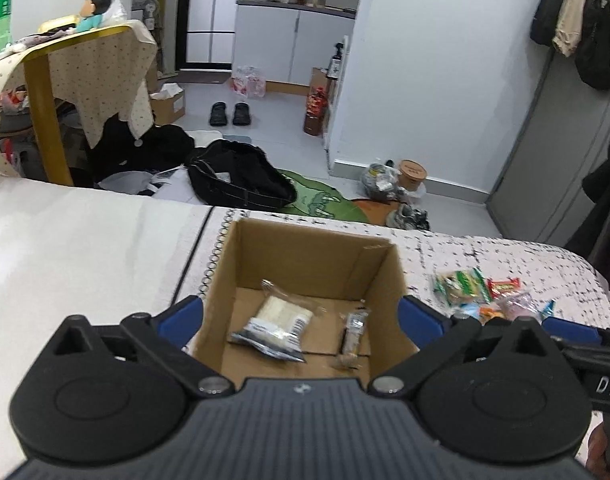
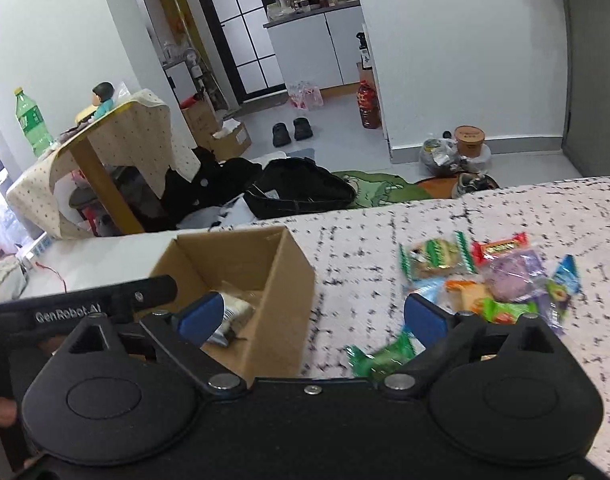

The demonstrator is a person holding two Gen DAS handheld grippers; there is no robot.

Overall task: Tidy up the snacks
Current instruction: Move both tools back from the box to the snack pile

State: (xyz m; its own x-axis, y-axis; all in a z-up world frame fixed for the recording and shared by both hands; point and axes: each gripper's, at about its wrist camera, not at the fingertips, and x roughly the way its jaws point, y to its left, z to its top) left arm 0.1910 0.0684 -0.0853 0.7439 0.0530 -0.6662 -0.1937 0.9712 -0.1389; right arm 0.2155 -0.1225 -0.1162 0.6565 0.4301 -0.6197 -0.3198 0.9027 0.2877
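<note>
Both claws wide open, nothing held.
Left claw [image 1: 301, 312] straddles box [image 1: 265, 252] with two packets inside; right claw [image 2: 311, 312] faces snack pile [image 2: 493, 276] at 2 o'clock, next pick likely.

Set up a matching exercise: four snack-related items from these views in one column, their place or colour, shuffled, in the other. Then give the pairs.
Column one:
1. cardboard box
2. white cracker pack
3. red-wrapped bar
4. green candy

Column two:
A. lying alone on the bedspread, nearest the right gripper
B. inside the box
C. at the far edge of the snack pile
D. open-topped, standing on the bed

Pairs: 1-D, 2-B, 3-C, 4-A
</note>
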